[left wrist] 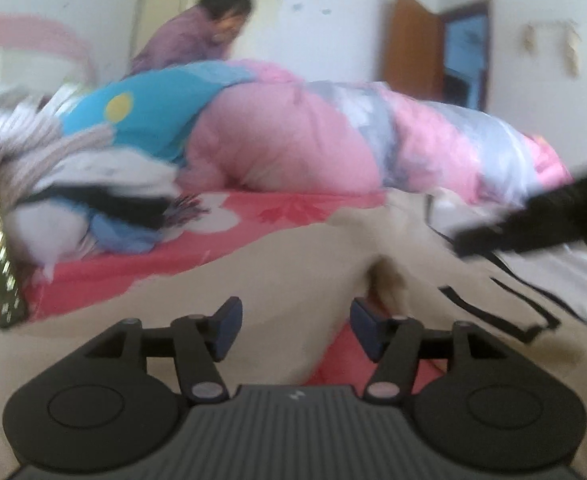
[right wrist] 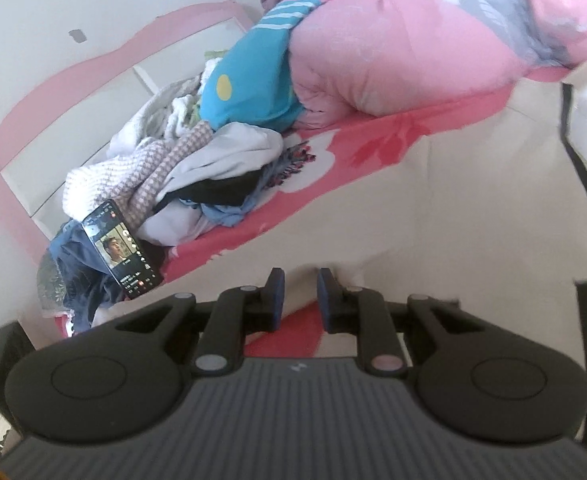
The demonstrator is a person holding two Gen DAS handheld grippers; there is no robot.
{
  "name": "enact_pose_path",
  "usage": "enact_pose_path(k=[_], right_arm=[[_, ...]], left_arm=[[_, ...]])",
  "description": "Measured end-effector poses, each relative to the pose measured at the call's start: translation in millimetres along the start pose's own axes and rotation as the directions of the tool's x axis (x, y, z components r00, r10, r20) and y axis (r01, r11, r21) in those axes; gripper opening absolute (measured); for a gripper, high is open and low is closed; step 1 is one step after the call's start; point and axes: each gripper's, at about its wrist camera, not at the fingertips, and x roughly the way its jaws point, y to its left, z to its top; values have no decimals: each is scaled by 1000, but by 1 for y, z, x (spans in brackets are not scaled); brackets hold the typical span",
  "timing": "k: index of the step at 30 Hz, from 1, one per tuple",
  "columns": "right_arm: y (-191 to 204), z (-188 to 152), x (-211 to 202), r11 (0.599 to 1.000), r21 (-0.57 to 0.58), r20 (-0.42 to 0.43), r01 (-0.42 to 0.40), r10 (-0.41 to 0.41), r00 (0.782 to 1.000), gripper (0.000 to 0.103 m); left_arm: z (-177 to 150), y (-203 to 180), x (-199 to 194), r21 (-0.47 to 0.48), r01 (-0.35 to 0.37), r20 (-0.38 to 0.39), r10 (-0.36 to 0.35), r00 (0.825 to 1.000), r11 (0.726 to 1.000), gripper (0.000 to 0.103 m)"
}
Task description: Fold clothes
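Pink floral bed (left wrist: 293,208) carries the beige garment (left wrist: 293,264) (black-trimmed); left hand-held gripper (left wrist: 295,326) stands released above it, right hand-held gripper (right wrist: 300,300) pinches its edge.

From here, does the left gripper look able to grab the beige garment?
Probably yes: the left gripper is open right over the beige garment, with nothing between them; the right gripper sits off to the side.

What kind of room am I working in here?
A home bedroom, most likely. The beige garment lies on a bed with a pink flowered sheet, a rolled pink quilt and a heap of unfolded clothes behind it; a pink headboard stands against the wall.
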Motion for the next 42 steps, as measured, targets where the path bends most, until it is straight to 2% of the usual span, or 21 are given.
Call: enact_pose_path(k=[3, 6, 9, 13, 17, 19, 21, 23, 25, 27, 31, 34, 36, 42], right_arm=[[-11, -10, -15, 998, 21, 1, 54, -54, 999, 17], [-24, -21, -37, 989, 26, 7, 149, -149, 989, 17], [-40, -30, -65, 969, 37, 32, 243, -244, 969, 17], [-63, -41, -104, 946, 87, 70, 311, -318, 946, 17], [-88, -51, -144, 911, 163, 115, 379, -399, 910, 18], [-101, -57, -166, 884, 220, 139, 412, -447, 884, 27], [-114, -63, -189, 856, 282, 164, 434, -489, 857, 30], [-125, -71, -211, 835, 338, 189, 434, -512, 838, 31], [-137, -81, -233, 813, 390, 212, 432, -536, 817, 36], [-150, -91, -254, 786, 443, 225, 430, -562, 796, 41], [-176, -110, -286, 734, 544, 250, 406, -604, 756, 42], [-197, -119, -305, 698, 604, 263, 386, -631, 730, 44], [-211, -122, -315, 679, 635, 274, 368, -644, 714, 45], [-270, -123, -327, 628, 756, 341, 185, -618, 708, 46]], left_arm=[[-1, 20, 15, -109, -61, -82, 52, 995, 992, 61], [-4, 37, 24, -204, -106, -130, 81, 988, 973, 59], [-3, 39, 19, -219, -128, -115, 105, 988, 967, 59], [4, 28, 8, -205, -153, -85, 138, 987, 967, 61], [19, -7, 4, -176, -73, -54, 64, 996, 982, 66], [28, -33, 6, -129, -17, -53, 10, 999, 991, 67], [32, -65, 13, -100, 82, -68, -89, 994, 992, 67], [37, -97, 21, -73, 181, -86, -187, 979, 981, 68], [35, -131, 32, -43, 268, -123, -271, 955, 962, 70], [26, -166, 46, 1, 307, -185, -302, 935, 952, 70], [0, -210, 70, 46, 326, -311, -297, 903, 944, 72], [-14, -228, 72, 138, 280, -297, -230, 927, 950, 78], [-17, -232, 73, 162, 276, -291, -221, 931, 948, 81], [-18, -233, 75, 156, 274, -289, -222, 931, 949, 85]])
